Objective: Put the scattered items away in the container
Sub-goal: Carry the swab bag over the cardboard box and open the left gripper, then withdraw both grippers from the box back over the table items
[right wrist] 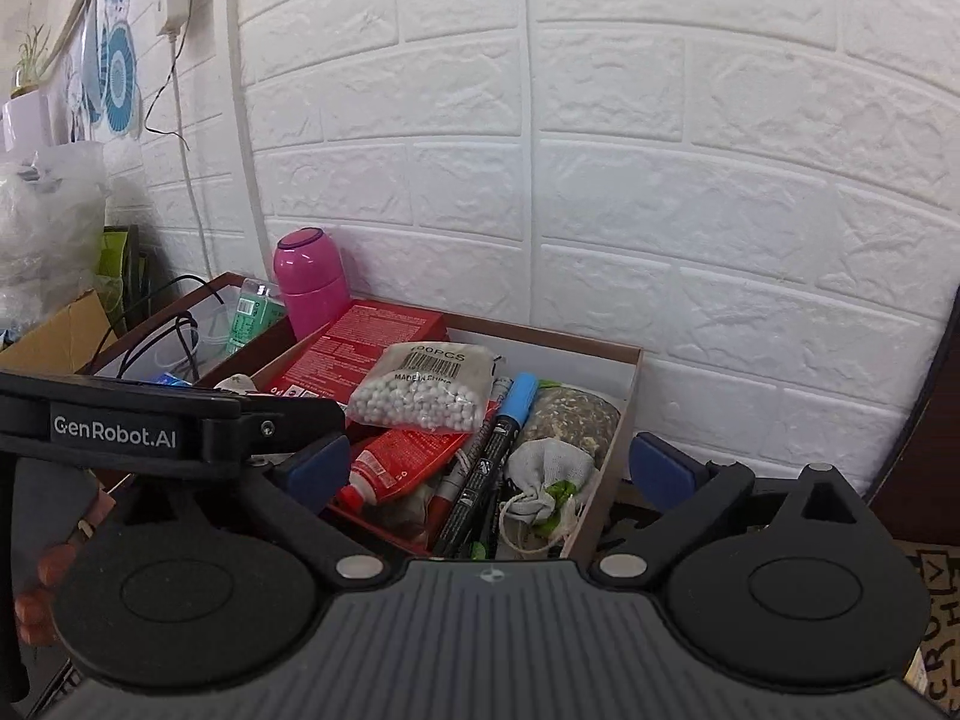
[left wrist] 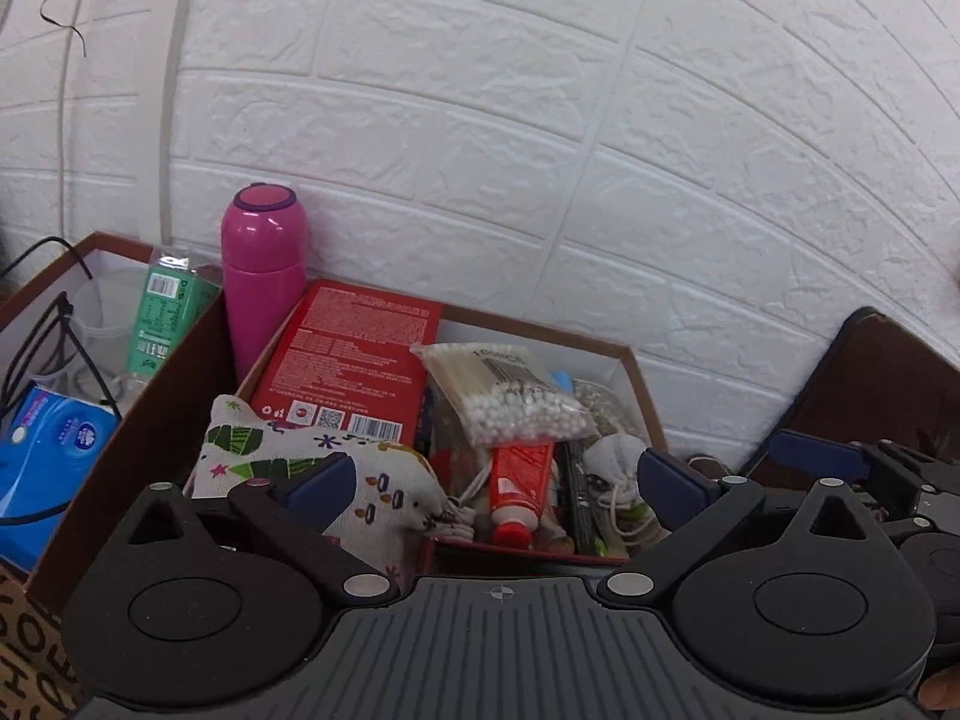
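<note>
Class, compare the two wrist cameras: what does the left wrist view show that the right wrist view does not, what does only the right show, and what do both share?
Only the left wrist view shows the patterned cloth pouch and the blue tissue pack.

Only the right wrist view shows the blue-capped marker along its length and the fan pictures on the wall.

Both share the pink flask, red box, cotton swab bag, red tube and the container.

Left gripper (right wrist: 120, 420) body, seen from the right wrist: white "GenRobot.AI". Bag of cotton swabs (right wrist: 423, 390): label reads "MADE IN CHINA" under a barcode, partly cut "00PCS" above. Red box (left wrist: 354, 360): fine print, QR code, barcode, none legible. Green packet (left wrist: 165, 312): barcode, text unreadable.
</note>
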Action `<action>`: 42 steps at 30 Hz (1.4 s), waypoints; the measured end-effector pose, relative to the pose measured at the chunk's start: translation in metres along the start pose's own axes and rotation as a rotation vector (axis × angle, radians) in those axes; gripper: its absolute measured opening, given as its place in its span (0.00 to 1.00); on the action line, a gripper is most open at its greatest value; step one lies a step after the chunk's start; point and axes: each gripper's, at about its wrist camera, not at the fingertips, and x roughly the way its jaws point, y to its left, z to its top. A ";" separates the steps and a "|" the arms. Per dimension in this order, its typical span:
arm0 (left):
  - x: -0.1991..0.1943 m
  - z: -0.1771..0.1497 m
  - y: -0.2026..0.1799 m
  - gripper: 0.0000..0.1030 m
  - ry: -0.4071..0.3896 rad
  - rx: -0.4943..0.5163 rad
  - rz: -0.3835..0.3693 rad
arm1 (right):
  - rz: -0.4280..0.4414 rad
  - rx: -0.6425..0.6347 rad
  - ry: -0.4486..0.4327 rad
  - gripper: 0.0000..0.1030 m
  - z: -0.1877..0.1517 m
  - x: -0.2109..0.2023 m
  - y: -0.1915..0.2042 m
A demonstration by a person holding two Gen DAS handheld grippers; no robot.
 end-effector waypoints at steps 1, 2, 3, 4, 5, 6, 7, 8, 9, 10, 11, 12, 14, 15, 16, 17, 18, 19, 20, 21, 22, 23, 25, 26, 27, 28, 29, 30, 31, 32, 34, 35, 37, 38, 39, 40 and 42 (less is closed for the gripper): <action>-0.007 -0.002 -0.003 1.00 0.001 -0.002 0.001 | 0.000 -0.010 -0.005 0.97 0.000 -0.009 0.002; -0.014 -0.004 -0.006 1.00 0.002 -0.005 0.003 | 0.002 -0.018 -0.007 0.97 0.000 -0.017 0.003; -0.020 -0.006 -0.010 1.00 0.001 -0.006 0.005 | 0.005 -0.024 -0.010 0.97 -0.001 -0.026 0.004; -0.027 -0.010 -0.014 1.00 -0.001 -0.006 0.006 | 0.007 -0.029 -0.014 0.98 -0.003 -0.034 0.006; -0.033 -0.013 -0.017 1.00 -0.002 -0.005 0.008 | 0.008 -0.034 -0.018 0.98 -0.004 -0.042 0.007; -0.039 -0.017 -0.021 1.00 -0.003 -0.003 0.010 | 0.009 -0.040 -0.020 0.98 -0.007 -0.051 0.008; -0.046 -0.021 -0.025 1.00 -0.005 0.001 0.012 | 0.009 -0.043 -0.022 0.98 -0.009 -0.059 0.010; -0.052 -0.026 -0.029 1.00 -0.009 0.008 0.015 | 0.009 -0.046 -0.024 0.98 -0.013 -0.067 0.011; -0.058 -0.030 -0.034 1.00 -0.013 0.017 0.016 | 0.007 -0.050 -0.027 0.98 -0.017 -0.075 0.012; -0.063 -0.035 -0.039 1.00 -0.017 0.028 0.017 | 0.002 -0.051 -0.030 0.98 -0.021 -0.082 0.012; -0.068 -0.039 -0.043 1.00 -0.017 0.038 0.018 | -0.002 -0.051 -0.031 0.98 -0.025 -0.089 0.012; -0.073 -0.044 -0.048 1.00 -0.016 0.046 0.018 | -0.006 -0.050 -0.030 0.98 -0.029 -0.095 0.012; -0.081 -0.054 -0.058 1.00 -0.016 0.059 0.017 | -0.010 -0.045 -0.028 0.98 -0.038 -0.108 0.010; -0.086 -0.059 -0.063 1.00 -0.019 0.067 0.016 | -0.010 -0.039 -0.029 0.98 -0.043 -0.114 0.009; -0.090 -0.064 -0.067 1.00 -0.024 0.074 0.013 | -0.011 -0.034 -0.029 0.99 -0.047 -0.121 0.008; -0.095 -0.069 -0.072 1.00 -0.031 0.082 0.008 | -0.012 -0.030 -0.026 0.99 -0.051 -0.128 0.007; -0.100 -0.074 -0.076 1.00 -0.038 0.087 0.001 | -0.014 -0.028 -0.023 0.99 -0.055 -0.134 0.006; -0.104 -0.079 -0.080 1.00 -0.044 0.091 -0.007 | -0.019 -0.029 -0.022 0.99 -0.058 -0.141 0.006; -0.109 -0.084 -0.084 1.00 -0.049 0.093 -0.018 | -0.026 -0.033 -0.026 0.99 -0.061 -0.149 0.006; -0.113 -0.089 -0.088 1.00 -0.051 0.096 -0.030 | -0.035 -0.039 -0.031 0.99 -0.065 -0.157 0.006; -0.118 -0.095 -0.092 1.00 -0.051 0.099 -0.043 | -0.045 -0.044 -0.037 0.99 -0.069 -0.165 0.007; -0.122 -0.101 -0.097 1.00 -0.051 0.103 -0.059 | -0.052 -0.047 -0.045 0.99 -0.074 -0.174 0.007; -0.129 -0.117 -0.105 1.00 -0.049 0.117 -0.092 | -0.061 -0.051 -0.070 1.00 -0.089 -0.192 0.004; -0.130 -0.125 -0.109 1.00 -0.039 0.129 -0.110 | -0.064 -0.052 -0.084 1.00 -0.099 -0.201 0.002; -0.130 -0.135 -0.112 1.00 -0.024 0.141 -0.128 | -0.068 -0.050 -0.092 1.00 -0.110 -0.209 0.000; -0.128 -0.146 -0.116 1.00 -0.009 0.150 -0.143 | -0.073 -0.044 -0.095 1.00 -0.121 -0.216 -0.003; -0.126 -0.158 -0.120 1.00 0.007 0.155 -0.152 | -0.080 -0.031 -0.091 1.00 -0.134 -0.220 -0.006; -0.122 -0.170 -0.123 1.00 0.024 0.155 -0.156 | -0.090 -0.014 -0.084 1.00 -0.147 -0.223 -0.010; -0.118 -0.183 -0.124 1.00 0.042 0.151 -0.162 | -0.101 0.009 -0.072 1.00 -0.159 -0.225 -0.014; -0.114 -0.195 -0.125 1.00 0.061 0.141 -0.171 | -0.113 0.033 -0.058 1.00 -0.171 -0.225 -0.018; -0.103 -0.218 -0.125 1.00 0.104 0.107 -0.187 | -0.138 0.071 -0.026 1.00 -0.195 -0.224 -0.025; -0.096 -0.228 -0.125 1.00 0.129 0.089 -0.191 | -0.151 0.087 -0.007 0.99 -0.206 -0.222 -0.029; -0.083 -0.242 -0.123 1.00 0.172 0.049 -0.188 | -0.183 0.111 0.031 0.99 -0.221 -0.216 -0.035; -0.078 -0.246 -0.123 1.00 0.184 0.031 -0.185 | -0.198 0.121 0.049 0.99 -0.227 -0.212 -0.038; -0.072 -0.247 -0.124 1.00 0.191 0.025 -0.183 | -0.210 0.126 0.063 0.99 -0.232 -0.209 -0.042; -0.067 -0.245 -0.125 1.00 0.196 0.030 -0.181 | -0.217 0.128 0.071 0.99 -0.236 -0.207 -0.044; -0.056 -0.237 -0.130 1.00 0.193 0.052 -0.170 | -0.224 0.123 0.072 0.99 -0.238 -0.202 -0.050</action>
